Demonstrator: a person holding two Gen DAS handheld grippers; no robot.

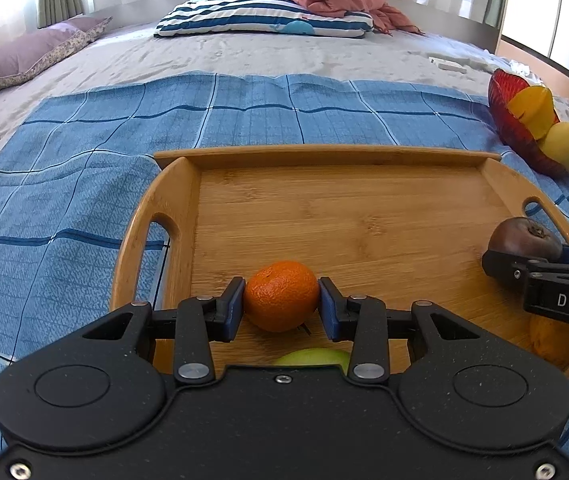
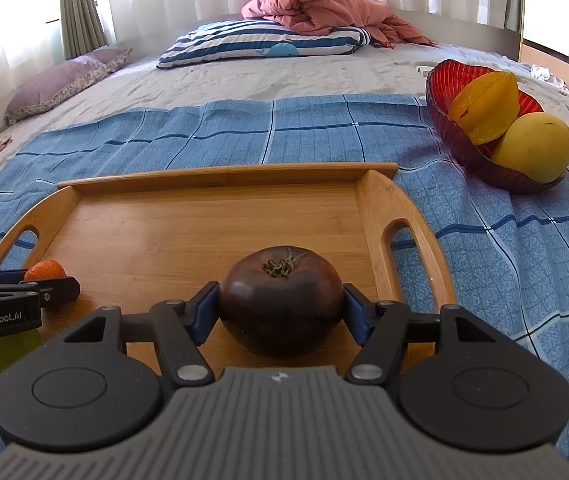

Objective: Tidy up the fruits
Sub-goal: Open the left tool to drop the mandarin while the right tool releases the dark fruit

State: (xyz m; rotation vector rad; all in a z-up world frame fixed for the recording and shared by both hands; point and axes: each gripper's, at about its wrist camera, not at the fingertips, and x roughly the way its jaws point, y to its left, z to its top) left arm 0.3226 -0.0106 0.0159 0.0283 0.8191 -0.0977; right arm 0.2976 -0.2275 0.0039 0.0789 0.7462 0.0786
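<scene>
Fruits sit on and near the wooden tray (image 2: pixel 368 200): the left gripper (image 1: pixel 280 302) pinches a mandarin (image 1: pixel 281 295) over its near left part, the right gripper (image 2: pixel 280 308) clamps a dark tomato (image 2: pixel 280 302) over its near right part, and a red bowl (image 2: pixel 460 148) beyond its right end holds a starfruit (image 2: pixel 484 106) and a yellow mango (image 2: pixel 532 148)

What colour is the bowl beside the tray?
Translucent red bowl; the right wrist view shows it best.

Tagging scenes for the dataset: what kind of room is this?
Most likely a bedroom: the wooden tray sits on a blue checked cloth spread over a bed, with a striped pillow and a crumpled pink quilt beyond, curtains behind.
</scene>
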